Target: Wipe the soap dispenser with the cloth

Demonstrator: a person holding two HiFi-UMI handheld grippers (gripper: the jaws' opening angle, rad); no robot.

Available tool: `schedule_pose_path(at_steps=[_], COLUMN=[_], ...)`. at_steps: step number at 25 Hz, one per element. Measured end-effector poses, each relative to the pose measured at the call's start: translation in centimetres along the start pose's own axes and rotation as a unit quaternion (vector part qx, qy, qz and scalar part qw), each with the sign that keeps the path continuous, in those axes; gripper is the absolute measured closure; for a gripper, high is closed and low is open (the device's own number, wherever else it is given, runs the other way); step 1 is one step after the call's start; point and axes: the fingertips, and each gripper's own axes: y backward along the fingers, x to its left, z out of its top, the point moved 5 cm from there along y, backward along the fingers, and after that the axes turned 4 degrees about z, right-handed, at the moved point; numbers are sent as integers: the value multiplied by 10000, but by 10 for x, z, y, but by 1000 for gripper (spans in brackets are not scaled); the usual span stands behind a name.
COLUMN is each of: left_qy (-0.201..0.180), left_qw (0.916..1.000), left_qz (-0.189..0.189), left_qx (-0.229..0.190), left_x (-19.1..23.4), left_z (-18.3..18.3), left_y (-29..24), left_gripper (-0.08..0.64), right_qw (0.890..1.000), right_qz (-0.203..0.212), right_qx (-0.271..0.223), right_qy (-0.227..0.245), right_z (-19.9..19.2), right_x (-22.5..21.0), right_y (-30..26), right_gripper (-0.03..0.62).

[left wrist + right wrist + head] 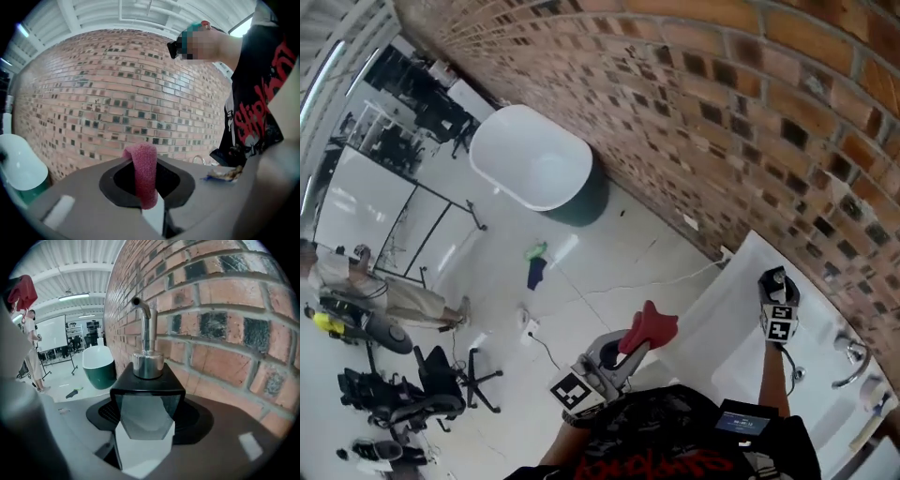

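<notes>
- Right gripper (145,430): jaws clamped on the soap dispenser (146,380), pads pressing on the two sides of its dark square body.
- Soap dispenser: upright in the grip, chrome collar and curved pump spout on top. It is held in the air close in front of the brick wall (722,103), with the spout outlined against the bricks.
- Left gripper (149,199): jaws closed on the cloth (144,168). A folded red-pink loop stands up out of the jaws and drapes back over them.
- Cloth vs. dispenser: apart, no contact. In the head view the cloth sits farther out from the brick wall than the dispenser. In the right gripper view it shows only as a red patch at the upper left edge.
- White table (741,309): set against the brick wall and carrying a chrome tap (853,361). The right gripper hangs above its wall-side part.
- Bathtub (534,159): white inside, dark green outside, standing on the floor at the foot of the brick wall.
- A person (356,281) stands well away from the brick wall.
</notes>
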Motion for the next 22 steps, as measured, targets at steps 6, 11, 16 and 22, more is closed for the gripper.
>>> schedule_pose_path(at_steps=[6, 11, 16, 22], left_qy=[71, 16, -206, 179], left_qw=[9989, 9988, 9990, 9997], left_qz=[461, 478, 315, 171], left_qx=[21, -94, -229, -83], left_x=[14, -6, -40, 3], left_z=[-21, -8, 10, -14], left_y=[10, 28, 41, 41], left_gripper=[515, 515, 515, 515], right_qw=[9989, 9986, 9947, 9877], right_qz=[65, 400, 377, 247], right_qx=[272, -169, -955, -1521], right_qy=[389, 318, 59, -277], right_z=[-9, 20, 46, 32], right_x=[13, 35, 39, 74], right_y=[-25, -8, 58, 90], right_gripper=[291, 182, 138, 175])
